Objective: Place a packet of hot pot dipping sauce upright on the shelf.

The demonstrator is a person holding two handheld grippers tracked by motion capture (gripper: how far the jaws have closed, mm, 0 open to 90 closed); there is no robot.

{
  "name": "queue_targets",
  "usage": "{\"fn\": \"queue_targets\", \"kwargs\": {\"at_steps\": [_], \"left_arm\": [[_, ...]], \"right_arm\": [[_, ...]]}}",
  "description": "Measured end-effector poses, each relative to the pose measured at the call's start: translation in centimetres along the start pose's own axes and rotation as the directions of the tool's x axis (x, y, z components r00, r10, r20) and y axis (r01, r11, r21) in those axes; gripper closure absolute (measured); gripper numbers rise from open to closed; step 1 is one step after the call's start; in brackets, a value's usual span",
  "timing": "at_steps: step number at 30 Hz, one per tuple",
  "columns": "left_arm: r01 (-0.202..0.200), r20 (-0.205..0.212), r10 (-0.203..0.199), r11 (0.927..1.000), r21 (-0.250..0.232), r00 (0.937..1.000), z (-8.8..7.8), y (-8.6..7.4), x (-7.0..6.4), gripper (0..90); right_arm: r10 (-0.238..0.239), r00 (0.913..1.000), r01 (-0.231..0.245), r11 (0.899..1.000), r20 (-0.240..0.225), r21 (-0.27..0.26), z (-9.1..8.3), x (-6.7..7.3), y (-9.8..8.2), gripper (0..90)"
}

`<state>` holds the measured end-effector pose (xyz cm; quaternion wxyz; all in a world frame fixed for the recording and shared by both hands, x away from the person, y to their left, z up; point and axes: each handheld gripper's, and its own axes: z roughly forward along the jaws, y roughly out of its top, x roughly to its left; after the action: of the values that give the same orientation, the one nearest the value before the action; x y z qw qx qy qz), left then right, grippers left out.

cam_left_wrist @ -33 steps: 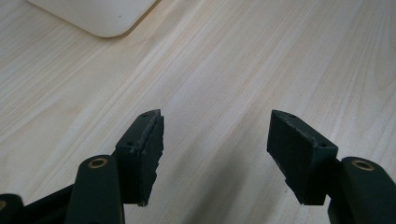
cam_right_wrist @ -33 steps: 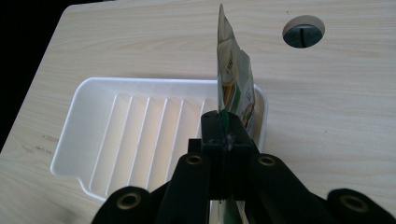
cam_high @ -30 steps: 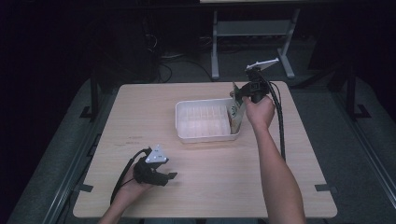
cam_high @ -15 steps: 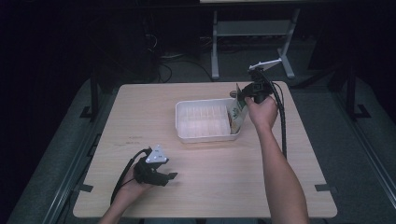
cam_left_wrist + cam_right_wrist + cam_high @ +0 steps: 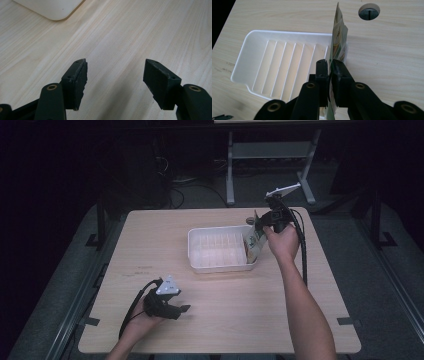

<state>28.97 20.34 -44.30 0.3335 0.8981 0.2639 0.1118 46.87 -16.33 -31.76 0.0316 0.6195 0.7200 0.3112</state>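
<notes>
Standing upright at the white tray's right end, the snack pouch sits between the right gripper's just-loosening jaws.

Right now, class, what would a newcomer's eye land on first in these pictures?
The white tray in the middle of the pale wooden table, with a green-printed pouch standing on edge at its right end between the right gripper jaws, which have just been opening. The left gripper rests open near the table's front left.

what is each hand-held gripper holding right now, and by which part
The right hand-held gripper has a flat printed pouch by its near edge; its jaws have just been opening, the pouch between them. The left hand-held gripper is open, holding nothing.
</notes>
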Motion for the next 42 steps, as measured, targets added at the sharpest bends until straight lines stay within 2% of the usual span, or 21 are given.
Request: {"fn": "queue_targets", "kwargs": {"at_steps": [15, 32, 38, 42], "left_arm": [[0.002, -0.003, -0.002, 1.0, 0.003, 1.0, 0.1, 0.0, 0.0, 34.7], [0.004, -0.007, -0.004, 1.0, 0.007, 1.0, 0.0, 0.0, 0.1, 34.2], [0.006, -0.009, -0.006, 1.0, 0.006, 0.9999, 0.0, 0.0, 0.1, 34.2], [0.005, -0.011, -0.005, 1.0, 0.007, 0.9999, 0.0, 0.0, 0.1, 34.0]], "right_arm": [[-0.017, 0.9988, 0.016, 1.0, -0.047, -0.013, -1.0, -0.2, -0.6, 73.4], [-0.053, 0.9966, 0.051, 0.998, -0.064, -0.025, -2.0, 0.2, -1.0, 68.8], [-0.07, 0.996, 0.068, 0.997, -0.056, -0.029, -2.6, 0.2, -1.2, 67.3], [-0.066, 0.996, 0.064, 0.997, -0.06, -0.035, -3.0, -0.1, -1.4, 66.3]]}}
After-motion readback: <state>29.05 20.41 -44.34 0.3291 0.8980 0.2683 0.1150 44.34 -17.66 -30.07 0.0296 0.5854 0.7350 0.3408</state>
